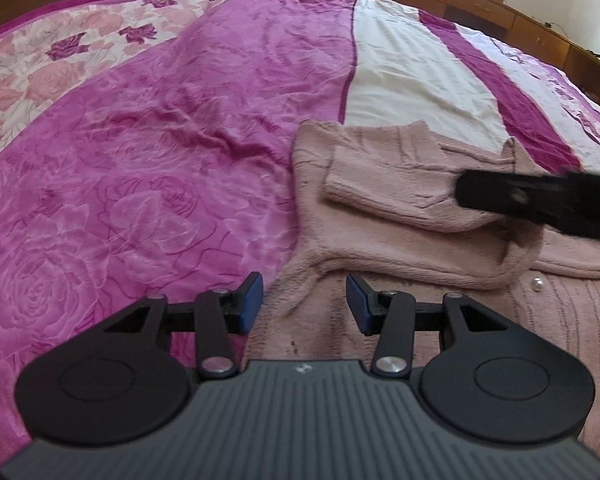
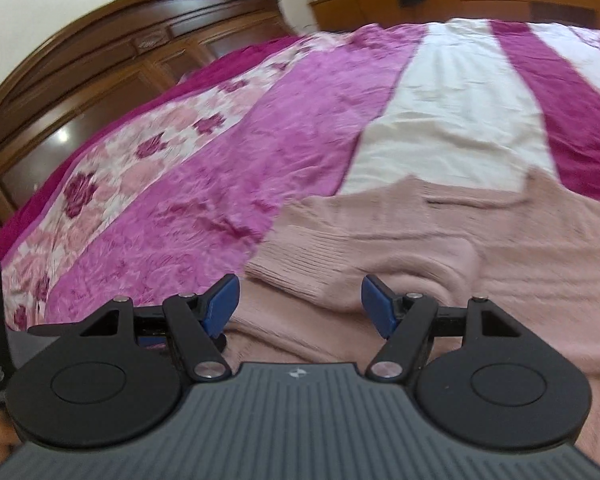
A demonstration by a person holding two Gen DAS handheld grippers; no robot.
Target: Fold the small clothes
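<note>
A pale pink knitted cardigan (image 1: 380, 168) lies on the right part of the bed, on a magenta and white bedspread (image 1: 140, 160) with rose patterns. One sleeve (image 1: 384, 188) is folded across the body, its ribbed cuff pointing left; a pearl-like button (image 1: 537, 283) shows near the front edge. The left gripper (image 1: 305, 306) hovers over the garment's near left edge, its jaws apart and holding nothing. The right gripper (image 2: 298, 306) hangs low over the folded sleeve, jaws also apart and empty; in the left wrist view it shows as a dark blurred shape above the sleeve, so whether it touches the cloth I cannot tell.

The knit looks thick, fuzzy and soft, so I judge it light, limp and apt to stretch or sag when lifted by one point. It should not slip much in the blue pads (image 1: 249, 300), since the pile gives grip. A sound hold would be on a doubled edge: the hem or the shoulder seam, pinching both layers, one gripper at each corner, so that the fold comes over evenly and the buttons are not clamped
</note>
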